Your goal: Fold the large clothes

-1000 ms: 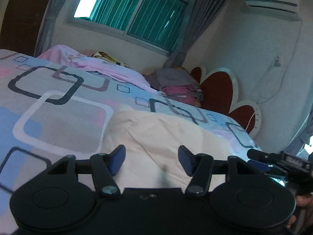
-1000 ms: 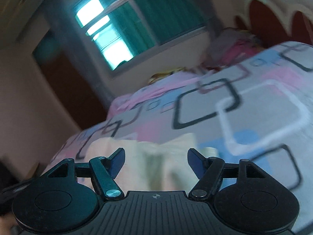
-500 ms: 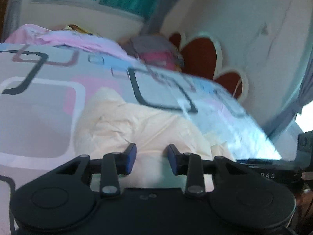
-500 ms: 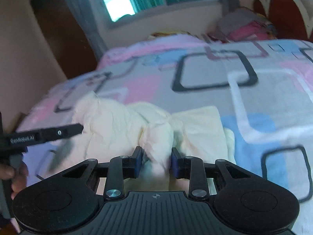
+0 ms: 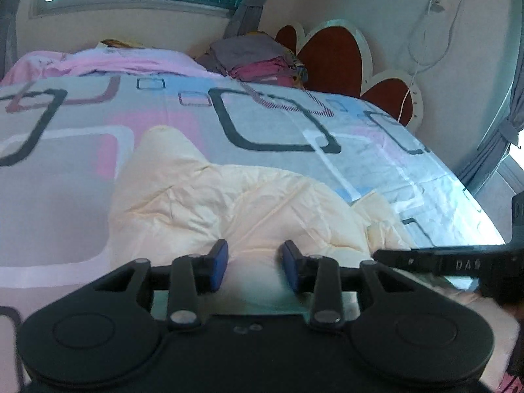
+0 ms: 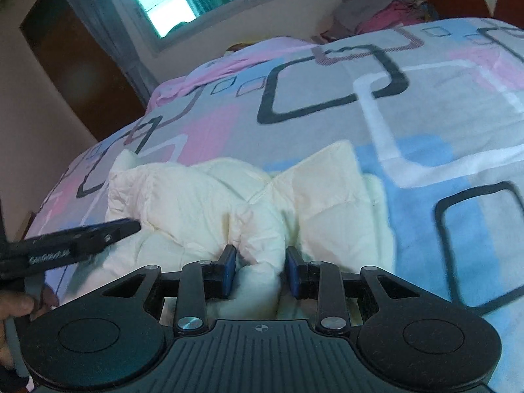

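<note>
**Right wrist view: both tools at the near edge of the garment**

Right tool [image 6: 260, 270] has its blue pads narrowed onto a bunched fold of the cream padded garment [image 6: 209, 203], cloth filling the gap. Left tool [image 5: 254, 267] sits at a similar narrow gap over the same garment [image 5: 229, 203]; fabric lies between the pads, but contact isn't clear, so I can't tell if it's gripping.

Garment lies crumpled on the patterned bed [image 6: 327, 121], straight ahead of both tools, long axis roughly across them. Right tool looks nearer to a committed grip. My guess: lift and spread next.
</note>
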